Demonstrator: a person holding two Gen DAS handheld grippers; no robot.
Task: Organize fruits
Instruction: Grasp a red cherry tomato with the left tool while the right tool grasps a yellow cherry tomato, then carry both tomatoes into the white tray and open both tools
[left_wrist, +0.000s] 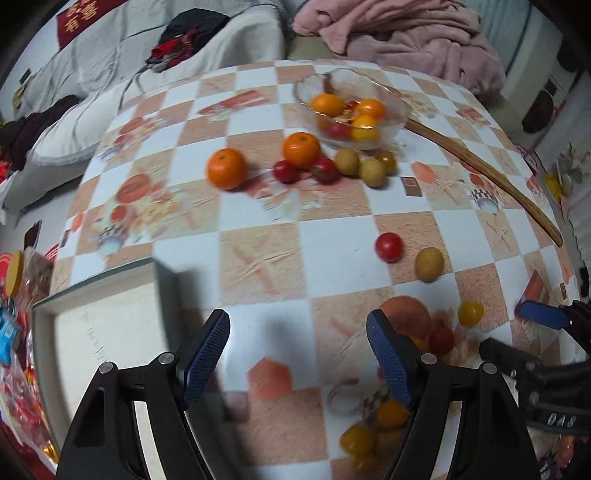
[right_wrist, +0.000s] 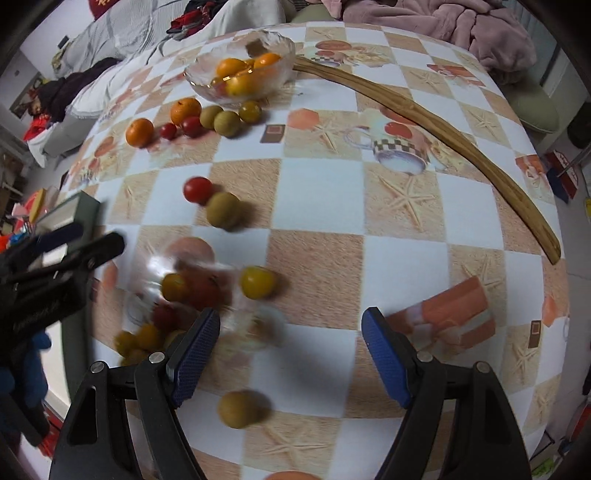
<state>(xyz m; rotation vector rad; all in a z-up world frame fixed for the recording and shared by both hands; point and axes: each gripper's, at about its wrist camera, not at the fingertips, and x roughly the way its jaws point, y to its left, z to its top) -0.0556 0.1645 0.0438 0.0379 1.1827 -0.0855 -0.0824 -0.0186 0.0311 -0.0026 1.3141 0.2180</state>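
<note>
A far glass bowl (left_wrist: 354, 107) (right_wrist: 242, 70) holds oranges and small tomatoes. In front of it lie two oranges (left_wrist: 226, 168) (right_wrist: 139, 132), red tomatoes and green-brown fruits (left_wrist: 346, 161) (right_wrist: 226, 123). Mid-table sit a red tomato (left_wrist: 388, 246) (right_wrist: 198, 190) and a green-brown fruit (left_wrist: 429, 264) (right_wrist: 222, 209). A second, blurred glass bowl (right_wrist: 177, 288) with red and yellow fruits sits near my right gripper's left finger. A yellow fruit (right_wrist: 258, 282) and another green-brown fruit (right_wrist: 237, 409) lie loose. My left gripper (left_wrist: 298, 358) and right gripper (right_wrist: 290, 354) are open and empty.
A long curved wooden stick (left_wrist: 484, 170) (right_wrist: 424, 118) lies across the checkered tablecloth (left_wrist: 258, 258) at the right. A white box (left_wrist: 107, 332) stands at the table's left edge. Bedding and a pink blanket (left_wrist: 399, 33) lie behind the table.
</note>
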